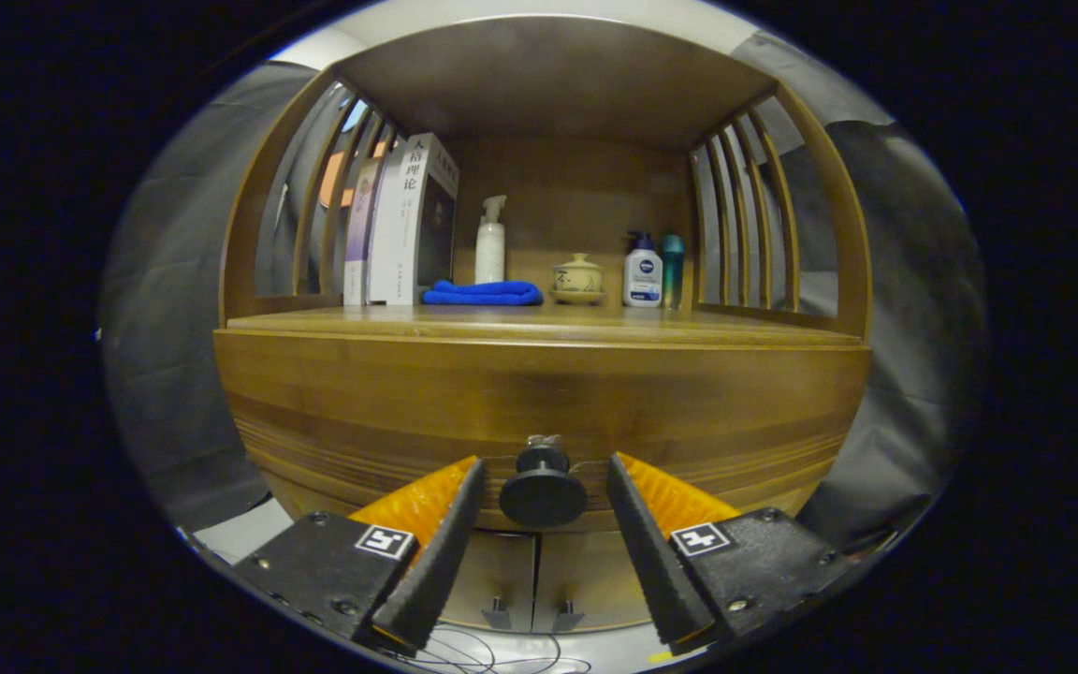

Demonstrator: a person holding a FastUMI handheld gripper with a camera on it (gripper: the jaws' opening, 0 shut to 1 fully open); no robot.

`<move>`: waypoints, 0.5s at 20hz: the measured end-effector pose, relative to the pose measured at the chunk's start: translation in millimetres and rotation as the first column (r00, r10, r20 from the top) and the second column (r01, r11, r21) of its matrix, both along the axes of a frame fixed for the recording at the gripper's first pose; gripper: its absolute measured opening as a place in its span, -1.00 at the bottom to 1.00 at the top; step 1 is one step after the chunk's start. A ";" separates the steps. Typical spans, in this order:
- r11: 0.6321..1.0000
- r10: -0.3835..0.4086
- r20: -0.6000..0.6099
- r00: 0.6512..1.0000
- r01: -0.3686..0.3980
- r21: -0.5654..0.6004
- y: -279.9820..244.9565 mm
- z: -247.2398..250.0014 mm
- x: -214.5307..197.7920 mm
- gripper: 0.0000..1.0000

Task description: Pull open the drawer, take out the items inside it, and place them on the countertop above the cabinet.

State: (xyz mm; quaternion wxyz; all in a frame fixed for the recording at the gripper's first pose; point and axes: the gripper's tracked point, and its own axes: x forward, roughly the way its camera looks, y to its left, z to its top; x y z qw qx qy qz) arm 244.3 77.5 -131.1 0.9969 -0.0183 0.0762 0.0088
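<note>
Here the gripper (544, 468) sits right up against the front of a wooden cabinet (333, 412), its fingers (450, 524) spread apart with the drawer's round knob (543, 491) between them. Neither finger touches the knob; there is a gap on each side, so the fingers stand fairly wide and hold nothing. The drawer (689, 402) is the broad wooden front that the knob sticks out of, and it looks closed, flush with the cabinet; what lies inside it cannot be seen.

Above the drawer runs the table (539, 323), a flat wooden top with slatted sides and a roof over it. At its back, from left to right, stand some upright books (403, 225), a white spray bottle (490, 241), a small lidded pot (578, 277) on a saucer, a white lotion bottle (642, 271) with a dark pump, and a teal bottle (672, 270) just beside it. A folded blue cloth (483, 293) lies in front of the spray bottle, next to the books.

Below the drawer are two cabinet doors (539, 571), each with a small handle near the middle seam. Thin cables (478, 655) lie on the floor beneath.
</note>
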 end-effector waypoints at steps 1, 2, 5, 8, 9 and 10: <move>1.000 -0.003 0.003 1.000 0.003 0.008 0.2 0.3 3.5 0.47; 1.000 -0.011 -0.003 1.000 0.011 0.008 -1.5 -0.6 6.2 0.35; 1.000 -0.024 0.014 1.000 0.024 0.010 -3.3 -0.4 6.6 0.00; 0.999 -0.017 -0.006 1.000 0.017 0.039 -1.8 -0.4 4.6 -0.12; 0.999 -0.016 -0.008 1.000 0.016 0.028 -3.2 -0.9 5.1 -0.14; 1.000 -0.017 -0.010 1.000 0.017 0.014 -3.3 -0.4 5.1 -0.17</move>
